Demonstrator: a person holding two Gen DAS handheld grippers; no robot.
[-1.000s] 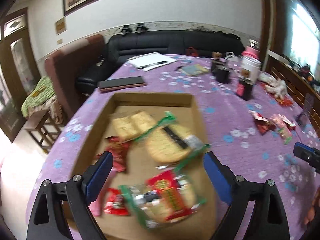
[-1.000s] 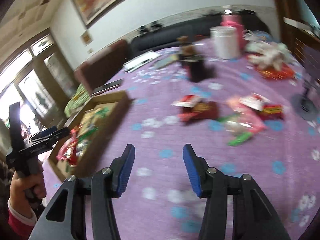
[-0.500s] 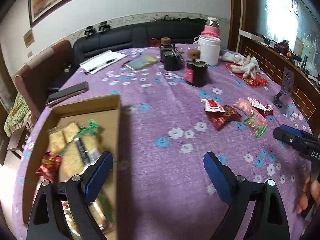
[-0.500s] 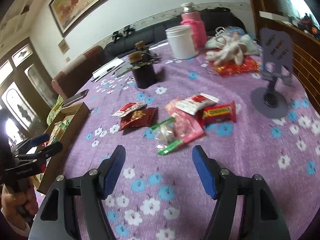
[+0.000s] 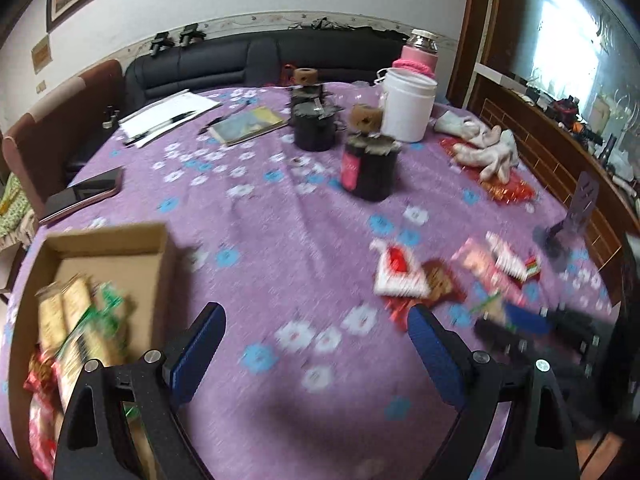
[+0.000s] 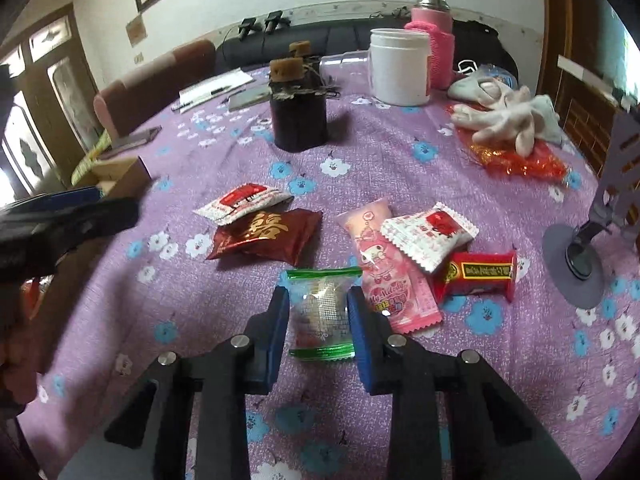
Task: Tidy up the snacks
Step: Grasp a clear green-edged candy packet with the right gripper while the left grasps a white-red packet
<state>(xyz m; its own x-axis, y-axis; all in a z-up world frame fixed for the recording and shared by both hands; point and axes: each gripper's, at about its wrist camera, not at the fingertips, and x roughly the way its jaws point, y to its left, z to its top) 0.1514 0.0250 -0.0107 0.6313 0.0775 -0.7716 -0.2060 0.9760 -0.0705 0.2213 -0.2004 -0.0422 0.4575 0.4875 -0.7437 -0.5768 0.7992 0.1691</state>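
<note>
Although light and limp, the green-edged clear snack packet (image 6: 322,314) is judged crinkly and slippery, best pinched across its padded middle. It lies on the purple tablecloth (image 6: 500,360), bracketed by the right gripper (image 6: 318,322), whose jaws stand narrowed beside it; contact cannot be told. At nine o'clock waits the cardboard box (image 5: 120,244). The left gripper (image 5: 316,354) hangs spread wide, empty.

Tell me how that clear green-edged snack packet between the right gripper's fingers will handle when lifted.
The green-edged packet is thin clear film lying flat, so it probably weighs little and flops or crinkles. The right gripper closes on its glossy sides, so it may slip or buckle. Its contents look crushable.
</note>
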